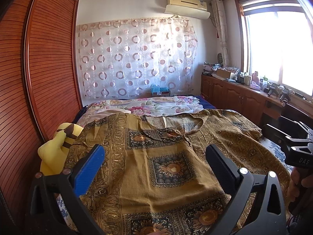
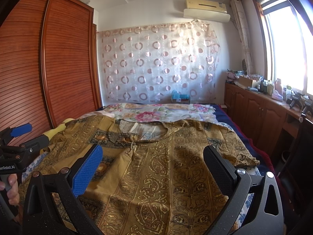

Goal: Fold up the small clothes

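A mustard-brown patterned blouse [image 1: 164, 154] with sunflower squares and paisley bands lies spread flat on the bed, neckline toward the far end; it also shows in the right wrist view [image 2: 156, 168]. My left gripper [image 1: 154, 156] is open and empty, hovering above the blouse's left half. My right gripper [image 2: 152, 156] is open and empty above the blouse's right half. The right gripper's body shows at the right edge of the left wrist view [image 1: 297, 146]. The left gripper shows at the left edge of the right wrist view [image 2: 17, 137].
A yellow plush toy [image 1: 56, 146] lies at the bed's left edge beside the wooden wardrobe [image 1: 39, 68]. A floral sheet [image 1: 148, 105] covers the far bed. Wooden cabinets [image 1: 244, 98] with clutter run under the window on the right.
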